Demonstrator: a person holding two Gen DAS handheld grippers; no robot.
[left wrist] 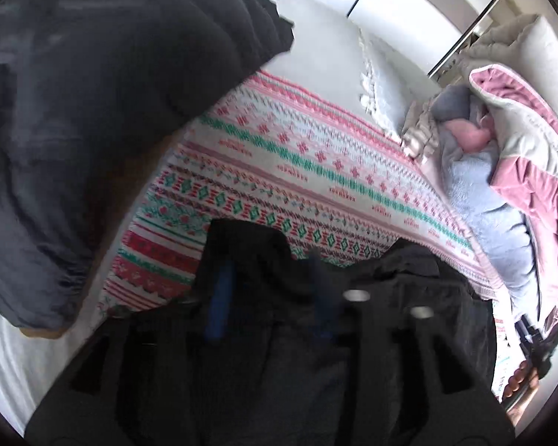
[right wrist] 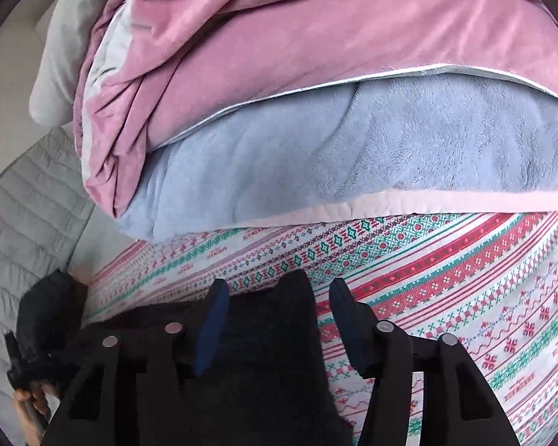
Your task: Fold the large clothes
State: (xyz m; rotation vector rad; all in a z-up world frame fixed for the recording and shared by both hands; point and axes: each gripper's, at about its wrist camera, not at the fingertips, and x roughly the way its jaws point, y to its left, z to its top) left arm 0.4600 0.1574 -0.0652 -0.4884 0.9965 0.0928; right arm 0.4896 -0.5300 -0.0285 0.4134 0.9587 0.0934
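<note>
Right wrist view, nearest first: right gripper (right wrist: 275, 319), black frame w/ blue pads, has its fingers spread apart, and a corner of the black fabric garment (right wrist: 264, 364) rises up between them. Left pad (right wrist: 212, 330) sits against the cloth; right pad (right wrist: 344, 319) stands clear of it over the bedspread, so no pinch on this side.

Left wrist view: left gripper (left wrist: 268, 297) is blurred and half-buried in the same dark cloth. Fabric lies over and between its fingers, but whether they press together on it can't be told. A big fold of the garment hangs lifted at upper left of that view, well above the bed.

Beneath both tools lies the red, green and white patterned bedspread (right wrist: 465, 297). Farther off, a pale blue fleece blanket (right wrist: 316, 163) sits under a pink velvet quilt (right wrist: 279, 29), heaped along the bed's far side.

Key relation, as a judgement: garment's bulk lies toward the left tool, w/ only its edge reaching the right one. Right gripper is the nearer to that free corner, which stands straight ahead along its fingers, so closing there looks like what the next move needs.
</note>
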